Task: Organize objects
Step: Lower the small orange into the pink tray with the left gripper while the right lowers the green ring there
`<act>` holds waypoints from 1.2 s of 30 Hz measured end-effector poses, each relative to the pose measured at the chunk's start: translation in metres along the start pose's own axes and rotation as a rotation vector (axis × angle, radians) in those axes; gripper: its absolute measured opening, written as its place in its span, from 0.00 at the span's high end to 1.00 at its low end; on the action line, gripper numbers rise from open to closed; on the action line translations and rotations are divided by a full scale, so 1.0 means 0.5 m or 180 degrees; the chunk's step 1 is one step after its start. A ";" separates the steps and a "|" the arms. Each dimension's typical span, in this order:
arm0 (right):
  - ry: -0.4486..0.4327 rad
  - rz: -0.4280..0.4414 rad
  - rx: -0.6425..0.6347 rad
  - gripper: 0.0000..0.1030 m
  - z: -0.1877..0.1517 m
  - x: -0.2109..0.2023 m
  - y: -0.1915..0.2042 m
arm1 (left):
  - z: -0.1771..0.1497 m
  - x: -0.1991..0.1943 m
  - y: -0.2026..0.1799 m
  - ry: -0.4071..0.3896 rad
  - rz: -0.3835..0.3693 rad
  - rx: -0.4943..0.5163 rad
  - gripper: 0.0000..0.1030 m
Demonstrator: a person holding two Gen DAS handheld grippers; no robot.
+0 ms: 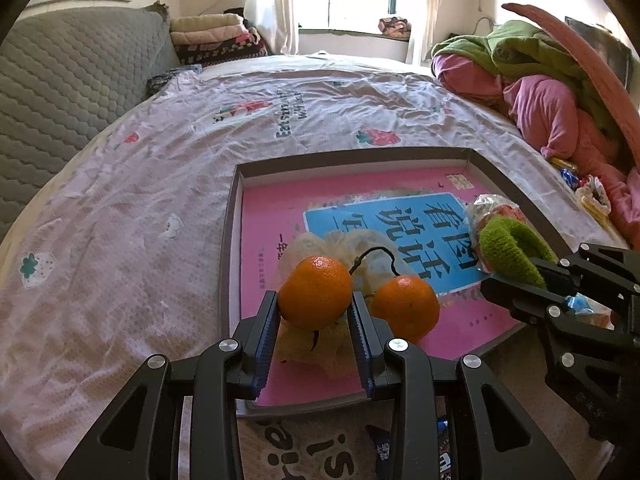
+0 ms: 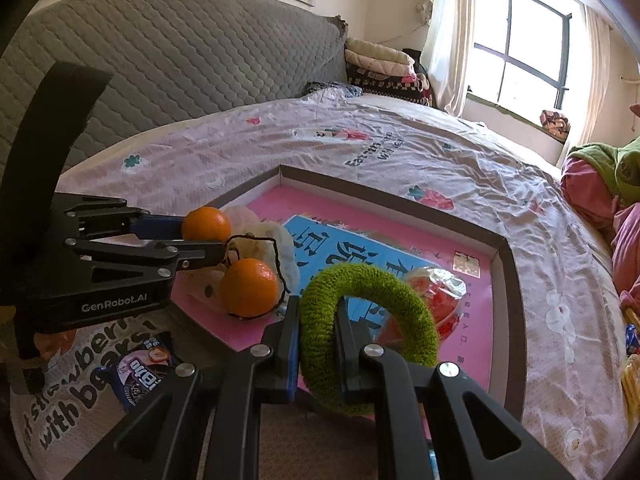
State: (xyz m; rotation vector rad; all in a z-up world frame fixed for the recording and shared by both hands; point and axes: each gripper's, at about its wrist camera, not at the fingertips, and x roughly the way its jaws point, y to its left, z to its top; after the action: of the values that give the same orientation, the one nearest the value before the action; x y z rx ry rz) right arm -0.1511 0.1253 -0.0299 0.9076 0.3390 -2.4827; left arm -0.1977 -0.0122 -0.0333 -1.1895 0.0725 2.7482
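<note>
My left gripper (image 1: 315, 306) is shut on an orange (image 1: 315, 297), held just above the shallow brown tray (image 1: 231, 236). A second orange (image 1: 405, 306) lies in the tray right of it, beside a pale mesh bag (image 1: 352, 246) with a dark cord. A pink book with a blue panel (image 1: 280, 224) lines the tray floor. My right gripper (image 2: 318, 312) is shut on a fuzzy green ring (image 2: 360, 280), above the tray's near right part. Beyond the ring lies a clear packet of red snacks (image 2: 440, 288). The right wrist view catches the left gripper (image 2: 218, 242) with its orange (image 2: 206, 224).
The tray rests on a bed with a pink strawberry-print sheet (image 1: 120, 200). A grey quilted headboard (image 2: 160, 60) stands behind it. Pink and green bedding (image 1: 540, 92) is heaped at the right. A small purple snack packet (image 2: 146, 368) lies on the sheet near the tray's front.
</note>
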 end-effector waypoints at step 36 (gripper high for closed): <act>0.0334 0.0192 0.0422 0.86 -0.020 0.043 -0.038 | -0.028 0.005 -0.010 0.0169 -0.0132 -0.0025 0.65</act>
State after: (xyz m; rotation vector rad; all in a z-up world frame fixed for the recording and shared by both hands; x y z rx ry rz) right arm -0.1700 0.1379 -0.0503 1.0884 0.1799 -2.4308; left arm -0.1885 -0.0084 -0.0447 -1.2517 0.0424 2.6841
